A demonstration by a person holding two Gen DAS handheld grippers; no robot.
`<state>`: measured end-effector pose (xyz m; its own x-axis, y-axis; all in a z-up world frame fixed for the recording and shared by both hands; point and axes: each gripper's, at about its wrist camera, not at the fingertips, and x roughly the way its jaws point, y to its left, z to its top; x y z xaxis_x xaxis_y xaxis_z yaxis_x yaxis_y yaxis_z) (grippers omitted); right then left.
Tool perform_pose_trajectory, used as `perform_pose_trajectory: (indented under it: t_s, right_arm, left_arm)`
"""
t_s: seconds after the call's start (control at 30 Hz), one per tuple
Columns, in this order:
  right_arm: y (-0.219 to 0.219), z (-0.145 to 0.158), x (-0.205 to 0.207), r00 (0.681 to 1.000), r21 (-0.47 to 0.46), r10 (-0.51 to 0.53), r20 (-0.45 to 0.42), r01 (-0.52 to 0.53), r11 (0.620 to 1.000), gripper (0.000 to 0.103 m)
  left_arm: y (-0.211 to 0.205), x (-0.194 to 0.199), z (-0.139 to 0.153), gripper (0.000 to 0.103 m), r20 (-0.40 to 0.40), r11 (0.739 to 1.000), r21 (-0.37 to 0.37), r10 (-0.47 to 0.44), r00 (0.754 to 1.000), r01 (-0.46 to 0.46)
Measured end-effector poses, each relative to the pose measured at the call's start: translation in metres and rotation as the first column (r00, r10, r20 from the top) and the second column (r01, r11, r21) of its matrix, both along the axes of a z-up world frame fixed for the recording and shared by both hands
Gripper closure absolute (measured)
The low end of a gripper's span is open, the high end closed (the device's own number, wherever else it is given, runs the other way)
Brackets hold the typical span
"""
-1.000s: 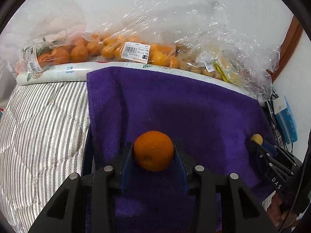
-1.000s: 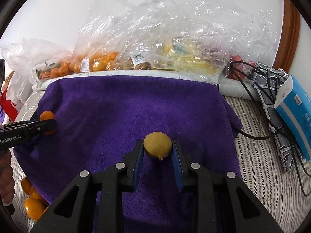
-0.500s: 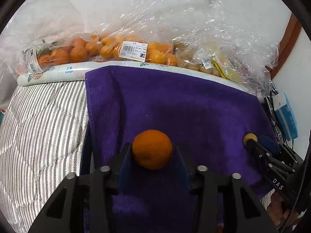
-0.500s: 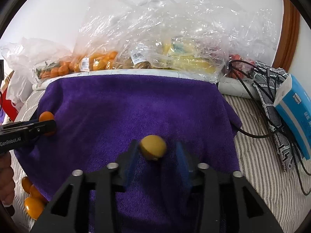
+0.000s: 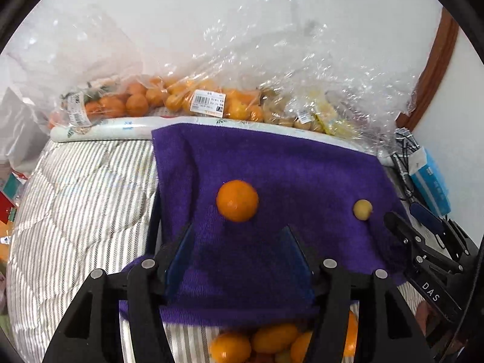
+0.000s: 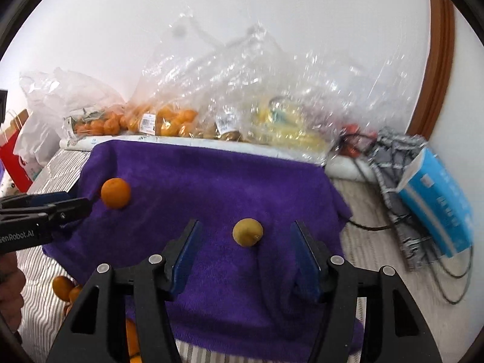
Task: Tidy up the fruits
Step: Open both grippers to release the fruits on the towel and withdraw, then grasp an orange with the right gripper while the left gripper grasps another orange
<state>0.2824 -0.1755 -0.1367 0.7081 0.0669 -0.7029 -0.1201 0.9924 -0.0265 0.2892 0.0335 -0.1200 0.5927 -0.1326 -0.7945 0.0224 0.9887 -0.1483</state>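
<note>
An orange mandarin (image 5: 237,200) lies on the purple towel (image 5: 287,166), just ahead of my left gripper (image 5: 237,239), which is open and empty. A small yellow fruit (image 6: 247,231) lies on the towel (image 6: 211,175) just ahead of my right gripper (image 6: 243,242), which is open and empty. The yellow fruit also shows in the left wrist view (image 5: 362,209), with the right gripper (image 5: 414,220) beside it. The mandarin also shows in the right wrist view (image 6: 115,193), next to the left gripper (image 6: 72,201).
Clear plastic bags of oranges (image 5: 181,99) and yellowish fruit (image 6: 287,124) lie along the wall behind the towel. Loose oranges (image 5: 257,341) lie on the striped bedding (image 5: 75,196) below the towel's near edge. A blue box (image 6: 438,199) and cables (image 6: 393,163) lie at the right.
Both grippers have opened and let go of their fruit. The mandarin and the yellow fruit now lie on the towel, and both grippers have pulled back.
</note>
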Motion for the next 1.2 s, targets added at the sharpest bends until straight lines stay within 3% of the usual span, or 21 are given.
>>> perform_pose_trajectory:
  t_s: [0.33, 0.6, 0.8, 1.2]
  right_arm:
    - [0.001, -0.003, -0.066, 0.994, 0.076, 0.022, -0.104, -0.014, 0.997, 0.043]
    - [0.034, -0.022, -0.106, 0.984, 0.078, 0.096, -0.15, -0.085, 0.993, 0.057]
    - [0.05, -0.035, -0.11, 0.98, 0.06, 0.095, -0.177, -0.085, 0.995, 0.063]
    - [0.052, -0.046, -0.097, 0.976, 0.057, 0.073, -0.206, -0.063, 0.996, 0.063]
  left_arm:
    - [0.014, -0.054, 0.013, 0.045, 0.018, 1.0, -0.009, 0.018, 1.0, -0.017]
    - [0.03, -0.093, 0.0, 0.045, -0.007, 0.999, -0.018, 0.027, 1.0, -0.027]
    - [0.047, -0.104, -0.019, 0.045, -0.04, 0.998, -0.037, 0.043, 0.998, -0.045]
    - [0.057, -0.105, -0.036, 0.045, -0.061, 0.997, -0.066, 0.03, 0.998, -0.034]
